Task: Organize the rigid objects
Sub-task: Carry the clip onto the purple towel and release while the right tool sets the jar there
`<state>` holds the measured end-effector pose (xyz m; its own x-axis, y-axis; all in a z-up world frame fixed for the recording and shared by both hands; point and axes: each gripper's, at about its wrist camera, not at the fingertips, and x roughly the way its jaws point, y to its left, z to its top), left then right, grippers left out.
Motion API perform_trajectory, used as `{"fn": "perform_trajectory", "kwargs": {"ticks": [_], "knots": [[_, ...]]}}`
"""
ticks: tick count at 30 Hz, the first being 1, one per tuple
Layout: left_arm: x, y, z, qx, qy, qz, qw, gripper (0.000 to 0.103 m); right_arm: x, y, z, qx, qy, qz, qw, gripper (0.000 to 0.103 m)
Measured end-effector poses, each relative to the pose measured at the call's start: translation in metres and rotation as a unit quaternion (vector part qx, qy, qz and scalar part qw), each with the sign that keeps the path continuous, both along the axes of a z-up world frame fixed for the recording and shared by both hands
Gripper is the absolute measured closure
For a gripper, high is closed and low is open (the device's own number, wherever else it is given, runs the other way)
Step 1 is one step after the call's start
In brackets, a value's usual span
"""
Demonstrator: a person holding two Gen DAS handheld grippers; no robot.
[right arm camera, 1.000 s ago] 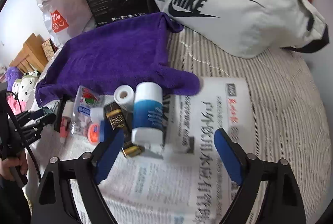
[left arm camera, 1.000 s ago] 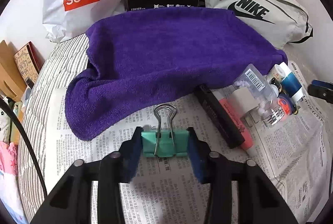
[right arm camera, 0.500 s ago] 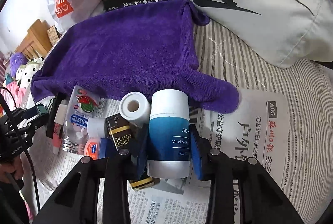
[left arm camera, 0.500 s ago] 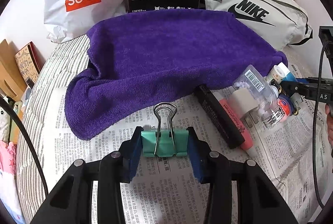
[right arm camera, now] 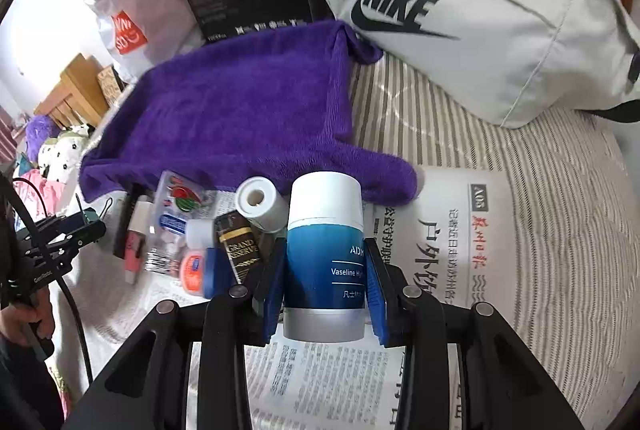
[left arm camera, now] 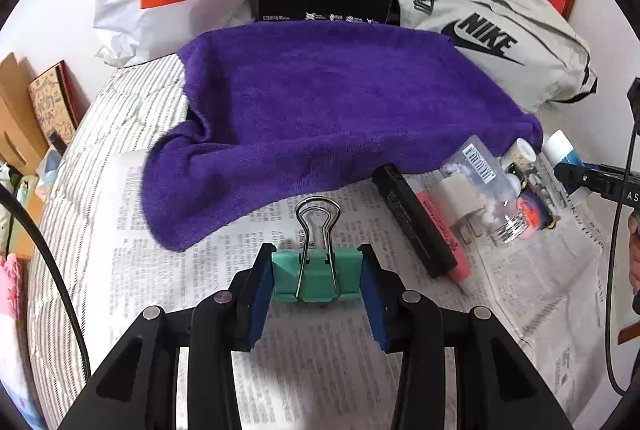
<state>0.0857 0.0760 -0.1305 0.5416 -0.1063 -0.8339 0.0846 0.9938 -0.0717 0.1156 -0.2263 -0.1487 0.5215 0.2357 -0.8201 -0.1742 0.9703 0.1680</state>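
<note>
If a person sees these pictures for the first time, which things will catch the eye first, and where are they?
The big purple towel draped across the striped bed dominates the middle, with a white Nike bag behind it to the right. Up close, the left gripper pinches a green binder clip over the newspaper, and the right gripper clamps a blue-and-white Vaseline bottle beside a cluster of small containers.

my blue pads cover the sides of the vaseline bottle (right arm camera: 326, 254), cutting its label short; the purple towel (left arm camera: 340, 110) hides whatever lies underneath.
</note>
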Motion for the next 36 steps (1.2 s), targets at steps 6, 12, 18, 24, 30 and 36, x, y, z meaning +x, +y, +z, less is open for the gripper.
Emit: {"fn": "perform_trajectory", "kwargs": {"ticks": [6,12,18,24,30,36], "knots": [[-0.007,0.005,0.025,-0.018,-0.015,-0.003,0.9997,0.064,0.0,-0.001,0.014,0.006,-0.005,0.008,1.0,0.067],[0.005,-0.005,0.06,-0.018,-0.048,-0.014,0.9986,0.064,0.009,0.005,0.031,0.008,-0.02,0.023,1.0,0.067],[0.04,-0.011,0.076,-0.007,-0.063,-0.015,0.9979,0.064,0.036,0.016,0.041,0.015,-0.03,0.032,0.999,0.067],[0.082,-0.004,0.069,-0.009,-0.05,-0.007,0.9987,0.064,0.076,0.035,0.041,0.015,-0.021,0.046,0.999,0.067],[0.119,-0.004,0.055,-0.014,-0.037,-0.011,0.9991,0.064,0.117,0.055,0.03,-0.005,-0.019,0.059,0.998,0.067],[0.158,-0.006,0.031,-0.028,-0.015,-0.01,0.9995,0.064,0.155,0.071,0.011,-0.027,-0.012,0.057,0.998,0.067]]}}
